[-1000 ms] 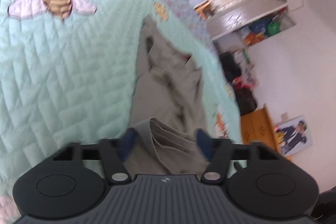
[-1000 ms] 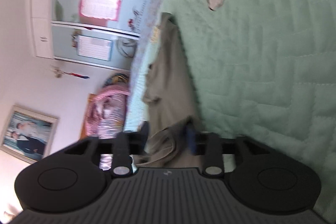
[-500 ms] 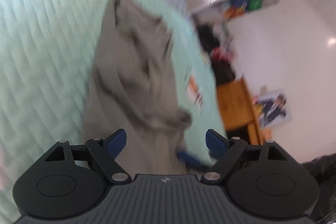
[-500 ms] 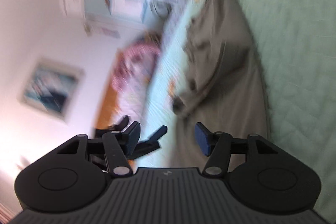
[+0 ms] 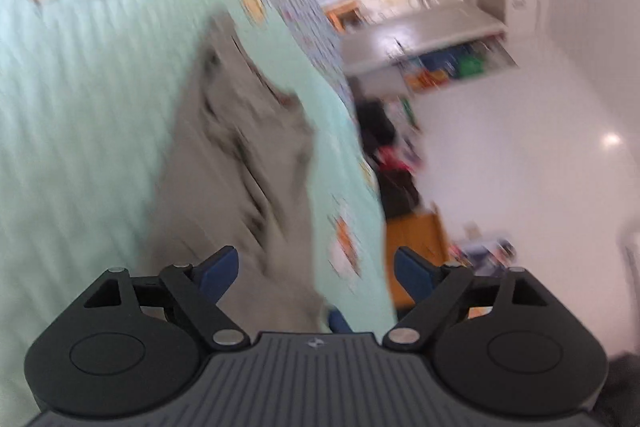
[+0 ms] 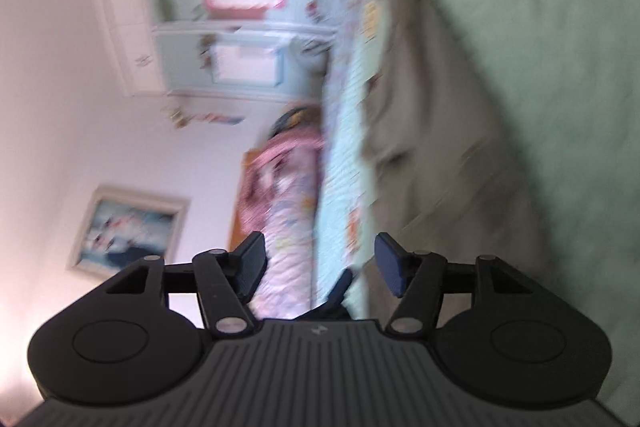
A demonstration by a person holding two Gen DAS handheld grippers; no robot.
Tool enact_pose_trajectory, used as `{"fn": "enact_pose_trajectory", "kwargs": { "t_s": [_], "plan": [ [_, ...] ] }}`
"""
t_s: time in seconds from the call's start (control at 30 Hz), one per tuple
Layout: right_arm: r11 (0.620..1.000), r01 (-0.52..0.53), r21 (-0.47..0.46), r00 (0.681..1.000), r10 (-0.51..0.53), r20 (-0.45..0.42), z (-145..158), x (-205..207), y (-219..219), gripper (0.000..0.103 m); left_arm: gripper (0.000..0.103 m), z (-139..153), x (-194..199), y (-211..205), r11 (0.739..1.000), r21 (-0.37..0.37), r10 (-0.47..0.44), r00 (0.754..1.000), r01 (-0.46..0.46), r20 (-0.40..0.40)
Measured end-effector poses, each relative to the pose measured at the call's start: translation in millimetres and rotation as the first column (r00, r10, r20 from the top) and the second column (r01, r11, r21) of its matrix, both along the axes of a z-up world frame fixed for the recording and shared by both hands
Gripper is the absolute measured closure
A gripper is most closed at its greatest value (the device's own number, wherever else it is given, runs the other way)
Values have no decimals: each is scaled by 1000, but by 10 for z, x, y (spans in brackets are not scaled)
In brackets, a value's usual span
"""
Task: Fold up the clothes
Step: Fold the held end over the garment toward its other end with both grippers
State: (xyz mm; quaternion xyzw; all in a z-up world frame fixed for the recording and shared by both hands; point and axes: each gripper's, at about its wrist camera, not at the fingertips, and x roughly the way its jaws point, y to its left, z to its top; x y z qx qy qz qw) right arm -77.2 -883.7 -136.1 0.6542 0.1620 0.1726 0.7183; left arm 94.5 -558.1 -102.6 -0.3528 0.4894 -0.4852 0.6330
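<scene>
Your left hand-held gripper (image 5: 316,273) is standing wide, its jaws just been opening, blue pads clear of the cloth and gripping nothing. Your right hand-held gripper (image 6: 320,269) is also parting, jaws just been opening, nothing pinched between them. Beyond both, the grey-beige garment (image 5: 240,163) is lying rumpled lengthwise on the mint quilted bedspread (image 5: 80,99), near the bed's edge. Both views are blurring.

Place: a home bedroom, where I work. Evidence: my bed under a mint quilted bedspread (image 5: 80,115) with bee patterns; pale blue wardrobe (image 6: 244,27) on the far side; framed picture (image 6: 128,227) on the wall; shelves (image 5: 424,39) of household clutter.
</scene>
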Motion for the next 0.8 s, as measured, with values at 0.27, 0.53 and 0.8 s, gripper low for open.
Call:
{"fn": "enact_pose_trajectory", "kwargs": {
  "t_s": [0.27,0.53,0.8],
  "plan": [
    [993,-13,-113,977,-12,-212,-88,431,4,68,18,-85,169,-128,990,116,85,996,-83,-16],
    [957,30,-290,996,-53,-74,454,-558,189,36,12,175,-504,834,986,102,129,991,-130,17],
    [748,-20,-663,982,-109,-152,710,-1544,905,36,11,52,-1449,1341,973,212,100,995,-97,-4]
  ]
}}
